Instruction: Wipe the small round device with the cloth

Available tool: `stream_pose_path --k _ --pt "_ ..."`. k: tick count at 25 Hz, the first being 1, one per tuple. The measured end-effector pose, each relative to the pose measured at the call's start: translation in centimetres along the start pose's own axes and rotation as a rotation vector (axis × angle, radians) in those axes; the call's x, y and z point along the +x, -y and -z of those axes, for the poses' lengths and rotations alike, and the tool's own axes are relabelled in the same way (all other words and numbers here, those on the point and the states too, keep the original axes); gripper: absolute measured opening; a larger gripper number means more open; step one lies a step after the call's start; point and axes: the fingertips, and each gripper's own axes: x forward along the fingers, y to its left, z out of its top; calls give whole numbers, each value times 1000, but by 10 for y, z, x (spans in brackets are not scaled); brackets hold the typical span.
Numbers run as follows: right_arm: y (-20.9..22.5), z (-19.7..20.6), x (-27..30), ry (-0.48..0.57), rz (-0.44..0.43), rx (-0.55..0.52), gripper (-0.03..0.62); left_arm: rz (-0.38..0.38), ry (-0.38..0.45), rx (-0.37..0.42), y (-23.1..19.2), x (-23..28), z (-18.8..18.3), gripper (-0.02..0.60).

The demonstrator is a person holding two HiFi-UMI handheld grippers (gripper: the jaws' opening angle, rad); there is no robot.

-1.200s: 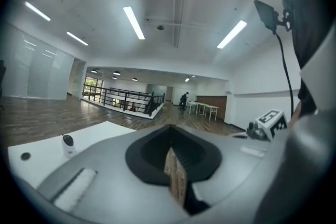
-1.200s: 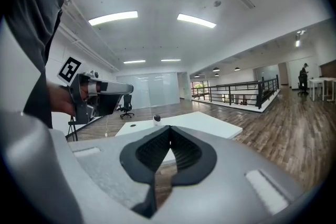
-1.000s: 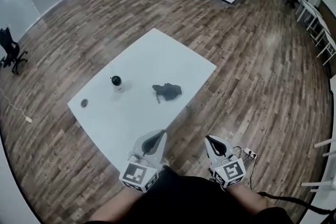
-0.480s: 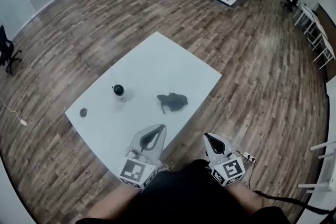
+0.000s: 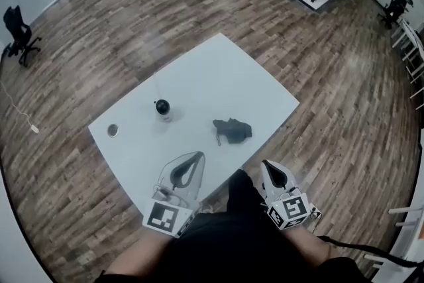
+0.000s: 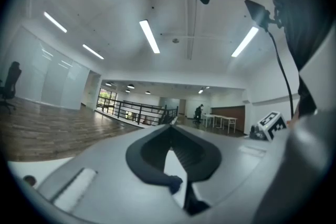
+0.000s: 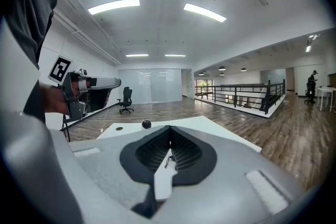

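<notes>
Both pairs of jaws were pressed fully together with nothing between them: your left gripper (image 5: 197,156) hung over the near corner of the white table (image 5: 218,69), and your right gripper (image 5: 267,164) sat just off that table's near right edge, above the wooden floor (image 5: 331,96). Neither touched anything. The dark crumpled cloth (image 5: 232,131) lay on the table beyond the right gripper, and the small round device (image 5: 162,108), a black ball on a pale base, stood upright to the cloth's left, well apart from it. A small round disc (image 5: 112,130) lay near the left edge. I'd judge the risks to be these: reaching the cloth with the jaws unopened would only shove it along, and wiping a light, top-heavy device unsteadied could tip it or slide it off the left side.
</notes>
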Motion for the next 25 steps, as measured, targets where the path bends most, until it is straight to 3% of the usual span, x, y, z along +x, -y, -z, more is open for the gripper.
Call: stream_pose_path --k 6,11,16,21,25 --pt "12 -10 60 -8 -116 -31 2 -186 -34 35 -44 0 4 5" --pt "24 -8 102 -45 -238 -13 2 -330 -99 -1 -63 10 17 6" --pt "34 -9 137 -66 -341 -2 2 -421 -142 -39 -76 29 27 6" --pt "42 -9 163 -96 -448 -3 2 -468 -128 -15 -77 49 22 6" --pt "46 -12 182 -109 -530 -12 2 -557 -91 -67 -80 56 10 6"
